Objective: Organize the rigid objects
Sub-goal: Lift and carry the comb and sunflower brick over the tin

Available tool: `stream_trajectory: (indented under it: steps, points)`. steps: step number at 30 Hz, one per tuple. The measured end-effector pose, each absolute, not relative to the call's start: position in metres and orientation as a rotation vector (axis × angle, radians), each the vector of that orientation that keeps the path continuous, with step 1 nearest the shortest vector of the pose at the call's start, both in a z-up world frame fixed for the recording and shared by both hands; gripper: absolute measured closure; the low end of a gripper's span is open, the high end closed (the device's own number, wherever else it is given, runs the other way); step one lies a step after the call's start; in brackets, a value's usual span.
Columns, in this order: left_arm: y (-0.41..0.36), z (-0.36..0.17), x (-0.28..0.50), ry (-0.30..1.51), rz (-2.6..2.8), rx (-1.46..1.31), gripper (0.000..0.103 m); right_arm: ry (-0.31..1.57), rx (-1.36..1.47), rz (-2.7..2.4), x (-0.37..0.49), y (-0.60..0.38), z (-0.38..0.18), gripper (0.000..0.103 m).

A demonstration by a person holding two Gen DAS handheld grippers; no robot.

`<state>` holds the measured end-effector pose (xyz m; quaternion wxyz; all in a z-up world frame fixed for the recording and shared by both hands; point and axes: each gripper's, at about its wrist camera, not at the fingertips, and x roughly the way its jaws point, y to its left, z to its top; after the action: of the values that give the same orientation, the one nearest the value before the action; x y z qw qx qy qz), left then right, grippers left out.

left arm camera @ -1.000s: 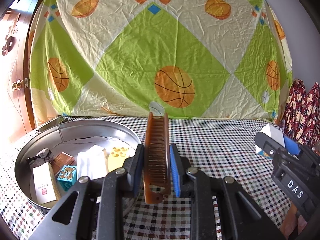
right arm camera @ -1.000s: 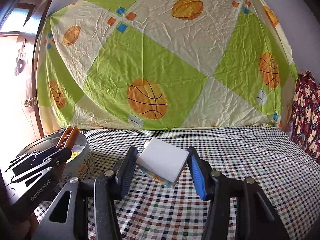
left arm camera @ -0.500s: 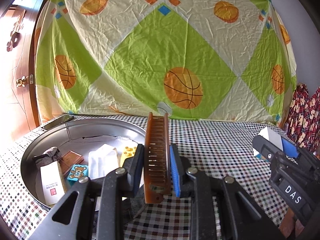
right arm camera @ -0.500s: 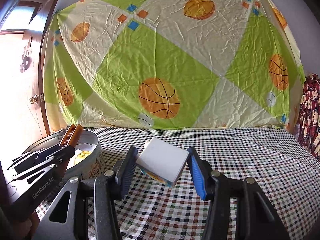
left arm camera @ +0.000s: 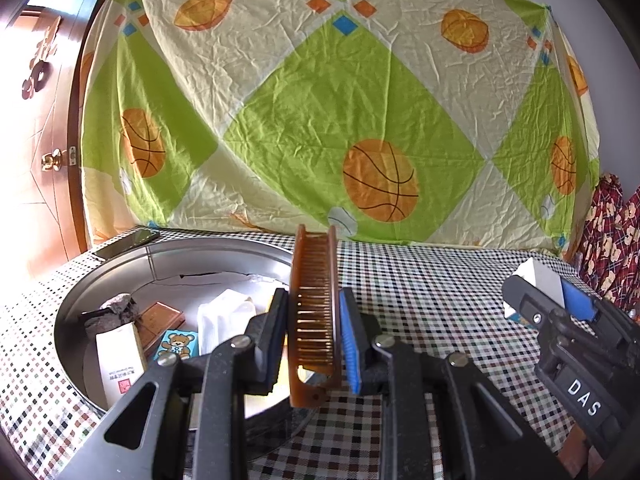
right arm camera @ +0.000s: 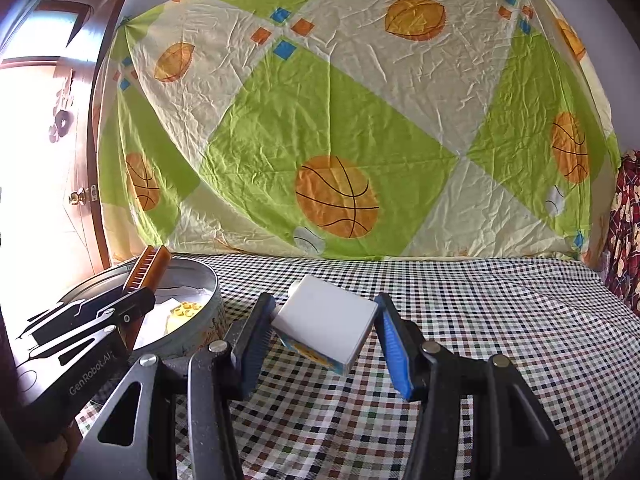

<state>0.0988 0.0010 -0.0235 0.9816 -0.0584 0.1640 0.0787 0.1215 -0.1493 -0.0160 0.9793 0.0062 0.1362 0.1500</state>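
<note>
Both grippers edged toward the round tin point(left arm camera: 120, 264) — left gripper point(left arm camera: 314, 336), clamped on the upright comb point(left arm camera: 314, 312), nearer, tin at ten o'clock; right gripper point(right arm camera: 324, 334) pinches a white box point(right arm camera: 326, 326).

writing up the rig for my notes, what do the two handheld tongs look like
Both are black, angular frames with silver screws at the pivots. The left tongs have one black pad and one blue ribbed pad; the side reads "GenRobot.AI". The right tongs have the same black and blue pads, with a white "DAS" label. No cables or sleeves show.

Both hand-held grippers point(left arm camera: 314, 336) point(right arm camera: 322, 340) clamped
</note>
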Motion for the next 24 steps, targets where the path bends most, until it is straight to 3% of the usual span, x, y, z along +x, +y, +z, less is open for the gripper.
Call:
stream_trajectory:
  steps: [24]
  points:
    - [0.028,-0.024,0.088,0.319,0.193,-0.136,0.079,0.272,-0.017,0.361,0.117,-0.115,-0.016,0.049]
